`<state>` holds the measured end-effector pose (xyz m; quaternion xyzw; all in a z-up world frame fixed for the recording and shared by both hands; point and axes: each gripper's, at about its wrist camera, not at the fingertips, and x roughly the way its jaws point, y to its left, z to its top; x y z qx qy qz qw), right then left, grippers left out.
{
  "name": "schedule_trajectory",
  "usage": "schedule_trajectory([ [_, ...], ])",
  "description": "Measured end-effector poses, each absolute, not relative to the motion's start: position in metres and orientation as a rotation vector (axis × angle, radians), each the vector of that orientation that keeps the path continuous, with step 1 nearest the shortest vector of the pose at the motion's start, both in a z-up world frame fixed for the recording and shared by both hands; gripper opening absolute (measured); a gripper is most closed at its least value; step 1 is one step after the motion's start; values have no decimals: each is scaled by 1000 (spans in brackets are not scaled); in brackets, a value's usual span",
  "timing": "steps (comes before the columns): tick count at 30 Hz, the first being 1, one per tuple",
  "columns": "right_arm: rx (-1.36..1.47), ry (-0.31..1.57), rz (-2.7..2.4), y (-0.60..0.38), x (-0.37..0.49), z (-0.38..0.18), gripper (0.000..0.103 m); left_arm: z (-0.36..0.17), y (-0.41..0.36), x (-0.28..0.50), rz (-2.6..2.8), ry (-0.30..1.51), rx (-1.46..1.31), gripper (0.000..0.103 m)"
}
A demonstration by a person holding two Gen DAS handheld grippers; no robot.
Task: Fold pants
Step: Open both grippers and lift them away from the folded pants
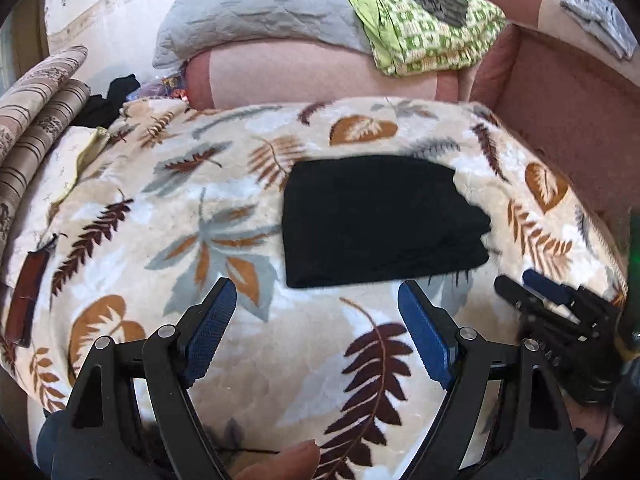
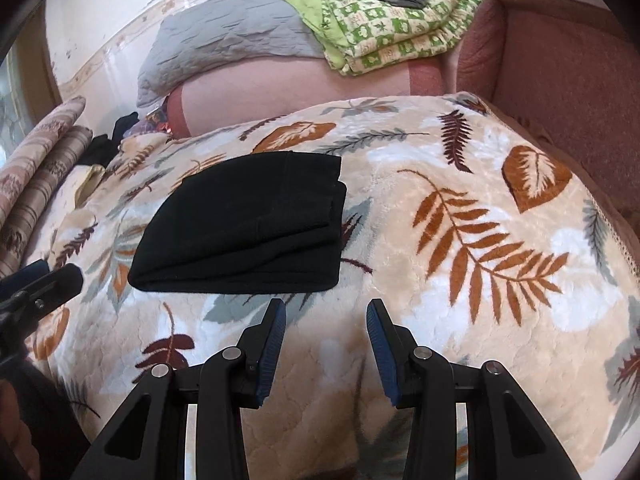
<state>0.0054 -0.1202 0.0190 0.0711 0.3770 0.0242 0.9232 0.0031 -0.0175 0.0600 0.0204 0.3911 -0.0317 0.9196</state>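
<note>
Broadly, the room was taken up by a bed spread with a plush leaf-print blanket [image 2: 460,208], cream with brown and grey fronds, and a pink sofa [image 2: 560,64] ran behind and to the right of it. On the sofa back lay a grey quilted pad [image 1: 256,12], with a folded green-and-white patterned blanket [image 1: 428,32] beside it. Striped rolled cushions [image 1: 36,120] sat at the far left edge.

Near the middle of the leaf blanket lay the black pants [image 2: 248,224], already gathered into a compact, roughly rectangular bundle with several layers showing at its right edge. They looked soft and light, a limp knit that would sag and slide out of shape if lifted by one corner. I judged the best hold to be at the stacked layered edge or at two near corners together, pinching through all layers so none slipped away. The folding seemed nearly or wholly finished.

Closer in, the left gripper [image 1: 316,336] hovered just short of the bundle's near edge, its blue-padded fingers spread wide and holding nothing. The right gripper [image 2: 326,344] hung likewise just before the near edge, its fingers parted more narrowly and also empty. Neither touched the cloth.
</note>
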Motion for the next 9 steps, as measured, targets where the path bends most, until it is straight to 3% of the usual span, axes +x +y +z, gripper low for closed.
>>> schedule_trajectory([
  [9, 127, 774, 38, -115, 4, 14, 41, 28, -20, 3, -107, 814, 65, 83],
])
